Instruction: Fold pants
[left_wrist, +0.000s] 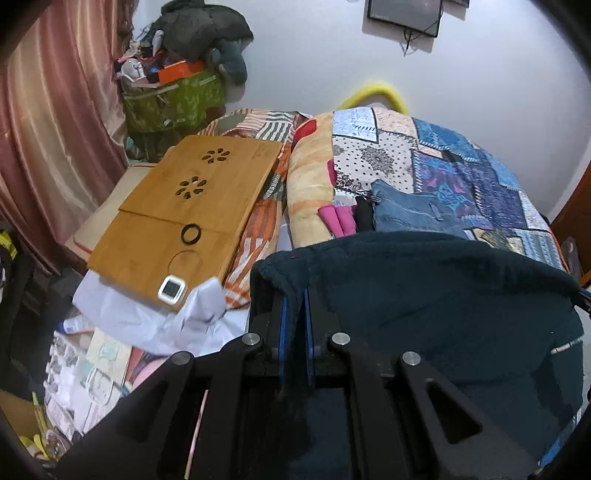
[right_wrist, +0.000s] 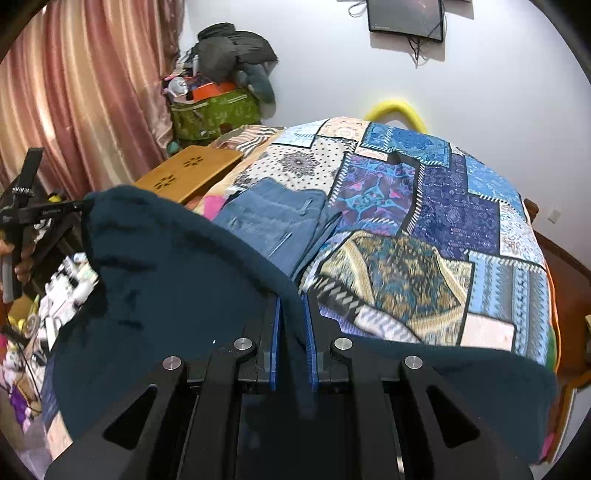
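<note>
The dark teal fleece pants (left_wrist: 424, 288) hang lifted between both grippers above the bed. My left gripper (left_wrist: 295, 295) is shut on the pants' left edge; the cloth runs between its blue pads. In the right wrist view the same pants (right_wrist: 177, 280) stretch leftward from my right gripper (right_wrist: 293, 302), which is shut on their edge. The left gripper (right_wrist: 79, 206) shows at the far left of that view, holding the other corner, with a hand below it. The hanging lower part of the pants is hidden beneath the grippers.
A patchwork blanket (right_wrist: 443, 229) covers the bed, with folded blue jeans (right_wrist: 273, 218) and pink cloth (left_wrist: 340, 219) on it. A wooden lap desk (left_wrist: 192, 206) bearing a small white clock (left_wrist: 170, 290) lies to the left. Curtains (left_wrist: 55, 129) and piled bags (left_wrist: 173, 99) stand behind.
</note>
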